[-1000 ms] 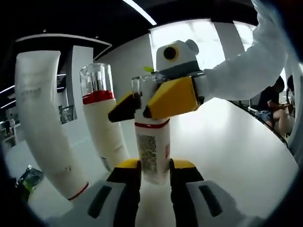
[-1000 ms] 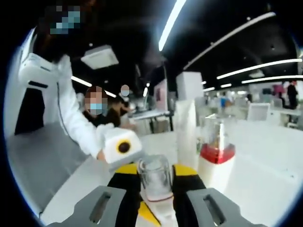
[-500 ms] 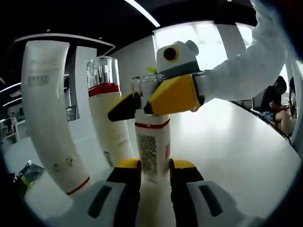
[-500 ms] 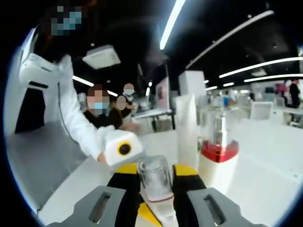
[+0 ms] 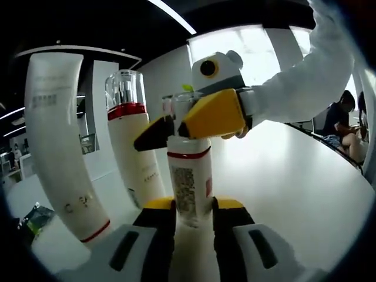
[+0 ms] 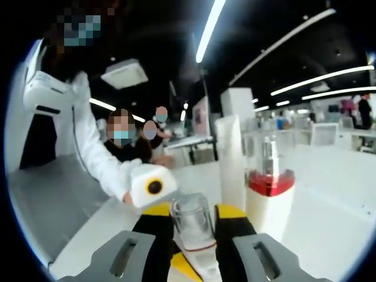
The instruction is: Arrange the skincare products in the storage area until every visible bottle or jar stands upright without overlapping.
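A white bottle with a red band and a clear cap stands upright between both grippers. My left gripper is shut on its lower body. My right gripper is shut on the cap and reaches in from the right in the left gripper view. The bottle's base is hidden by the jaws. Just behind it stands a second white bottle with a red band and clear cap. A tall white tube stands upright beside that one.
A white table spreads out to the right. A green packet lies on it at the far left. A person's white sleeve runs in from the upper right. Other people sit at tables behind.
Both views have shifted slightly with the hands. Both grippers keep their hold on the same bottle, and the other bottle and the tube stand as before.
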Motion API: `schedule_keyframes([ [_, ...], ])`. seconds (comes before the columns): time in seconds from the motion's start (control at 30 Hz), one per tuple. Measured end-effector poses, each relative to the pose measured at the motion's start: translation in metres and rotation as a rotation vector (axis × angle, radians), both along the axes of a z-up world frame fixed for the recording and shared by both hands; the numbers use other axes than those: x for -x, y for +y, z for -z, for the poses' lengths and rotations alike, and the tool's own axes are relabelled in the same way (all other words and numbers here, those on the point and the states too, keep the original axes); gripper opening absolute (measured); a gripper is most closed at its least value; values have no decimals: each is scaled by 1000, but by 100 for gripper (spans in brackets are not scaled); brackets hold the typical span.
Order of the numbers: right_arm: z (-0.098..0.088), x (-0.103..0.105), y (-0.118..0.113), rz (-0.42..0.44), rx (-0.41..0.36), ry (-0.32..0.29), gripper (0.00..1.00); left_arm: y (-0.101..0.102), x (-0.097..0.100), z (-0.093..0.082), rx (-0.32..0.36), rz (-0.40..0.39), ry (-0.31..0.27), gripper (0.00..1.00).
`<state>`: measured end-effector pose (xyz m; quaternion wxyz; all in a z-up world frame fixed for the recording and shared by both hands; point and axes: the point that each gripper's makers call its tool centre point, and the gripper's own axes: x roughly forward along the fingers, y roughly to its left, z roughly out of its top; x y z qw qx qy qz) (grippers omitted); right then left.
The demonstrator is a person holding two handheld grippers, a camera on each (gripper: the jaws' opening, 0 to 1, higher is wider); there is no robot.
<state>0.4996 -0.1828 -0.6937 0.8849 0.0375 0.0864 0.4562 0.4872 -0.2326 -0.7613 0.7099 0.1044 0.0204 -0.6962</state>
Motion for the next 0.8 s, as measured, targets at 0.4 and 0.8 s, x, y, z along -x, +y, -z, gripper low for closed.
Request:
schedule_keyframes([
  [0.4,3,9,5,-26,19,8,23,-1,1,0,3,2,-18,31],
  [0.8,0,7,5,-38,9,2,25,-2,-8,2,-6,-41,-23,27],
])
